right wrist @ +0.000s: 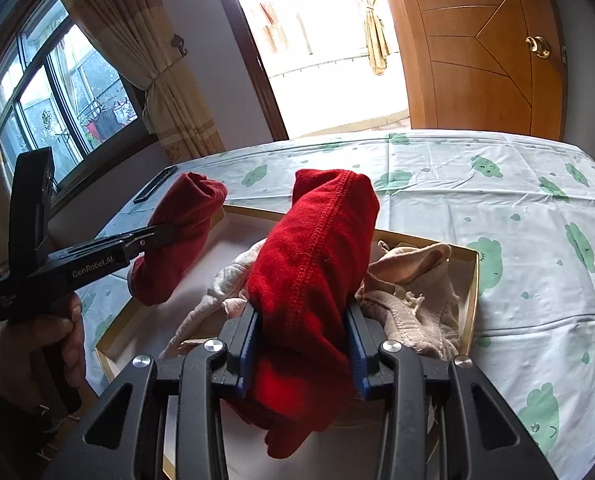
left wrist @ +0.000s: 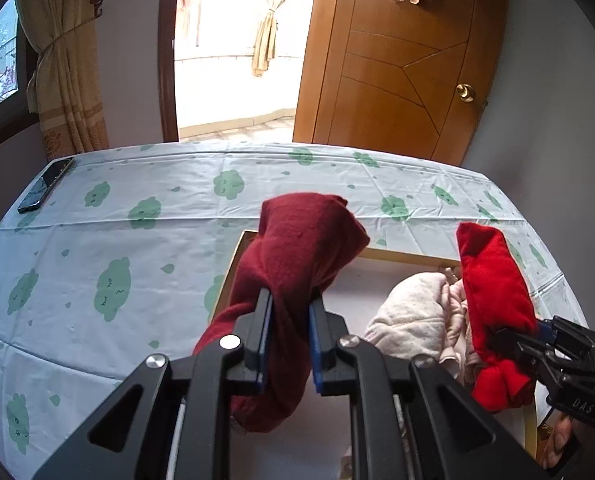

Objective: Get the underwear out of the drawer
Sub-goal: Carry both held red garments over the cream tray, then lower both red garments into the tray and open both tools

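Observation:
My left gripper [left wrist: 290, 300] is shut on a rolled dark red underwear [left wrist: 297, 248] and holds it above the left part of the open drawer box [left wrist: 409, 258]. It also shows in the right wrist view [right wrist: 181, 232]. My right gripper [right wrist: 303, 312] is shut on a bright red underwear [right wrist: 317, 256], held above the box's middle [right wrist: 473, 280]. That piece shows in the left wrist view [left wrist: 493, 292] too. Pale pink and beige underwear [right wrist: 409, 288] lies in the box, pale pink in the left view [left wrist: 413, 312].
The box sits on a bed with a white sheet printed with green clouds [left wrist: 109, 240]. A black phone [left wrist: 45, 190] lies at the bed's far left edge. A wooden door [left wrist: 401, 60] and a bright doorway stand behind.

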Tool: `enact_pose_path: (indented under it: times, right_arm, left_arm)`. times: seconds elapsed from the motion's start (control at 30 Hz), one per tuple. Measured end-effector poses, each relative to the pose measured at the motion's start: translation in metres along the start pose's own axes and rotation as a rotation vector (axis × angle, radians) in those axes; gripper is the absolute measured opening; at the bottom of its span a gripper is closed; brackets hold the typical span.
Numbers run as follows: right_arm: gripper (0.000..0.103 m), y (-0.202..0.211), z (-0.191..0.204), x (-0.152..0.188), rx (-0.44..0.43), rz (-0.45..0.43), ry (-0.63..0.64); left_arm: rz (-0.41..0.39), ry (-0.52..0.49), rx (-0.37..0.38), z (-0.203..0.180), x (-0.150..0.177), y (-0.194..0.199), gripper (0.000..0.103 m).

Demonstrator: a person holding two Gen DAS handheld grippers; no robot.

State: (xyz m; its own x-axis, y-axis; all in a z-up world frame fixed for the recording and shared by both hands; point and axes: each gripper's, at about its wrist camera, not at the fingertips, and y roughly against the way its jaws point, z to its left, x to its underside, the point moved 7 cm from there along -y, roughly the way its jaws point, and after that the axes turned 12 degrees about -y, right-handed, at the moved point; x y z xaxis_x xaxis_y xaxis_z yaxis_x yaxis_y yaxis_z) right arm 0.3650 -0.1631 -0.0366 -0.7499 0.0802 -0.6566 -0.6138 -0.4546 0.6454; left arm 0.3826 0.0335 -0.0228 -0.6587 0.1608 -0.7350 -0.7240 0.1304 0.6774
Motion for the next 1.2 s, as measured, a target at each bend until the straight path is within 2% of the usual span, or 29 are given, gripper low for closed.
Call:
enact_pose_path:
  times: [0.4,0.57,0.63,0.73,0.87,0.97,1.07,1.2]
  right_arm:
    - [0.041,-0.016,-0.002,0.001,0.054,0.014,0.021]
    - [0.043,-0.022,-0.005,0.000,0.066,0.026,0.023]
    - [0.047,-0.024,-0.004,0.000,0.068,0.026,0.020]
    - [0.055,-0.025,-0.004,0.001,0.074,0.029,0.027]
    - [0.062,-0.023,-0.002,0.005,0.077,0.031,0.047]
    - [0.063,-0.019,-0.002,0.008,0.076,0.024,0.049]
    - [0.063,-0.011,-0.002,0.010,0.074,0.012,0.051]
    - [0.069,0.010,-0.003,0.016,0.060,-0.027,0.062]
  left_arm:
    - [0.050,0.004,-0.044,0.008,0.006,-0.028,0.014]
    - [0.037,0.011,-0.057,0.012,0.008,-0.028,0.027]
    - [0.034,0.004,-0.055,0.012,0.008,-0.027,0.028]
    - [0.026,0.009,-0.061,0.013,0.010,-0.025,0.043]
    - [0.003,0.001,-0.057,0.012,0.012,-0.018,0.052]
    - [-0.015,0.009,-0.046,0.013,0.013,-0.012,0.057]
    - [-0.032,0.049,-0.018,0.016,0.019,-0.004,0.059]
    - [-0.084,0.054,0.014,0.015,0.026,0.016,0.060]
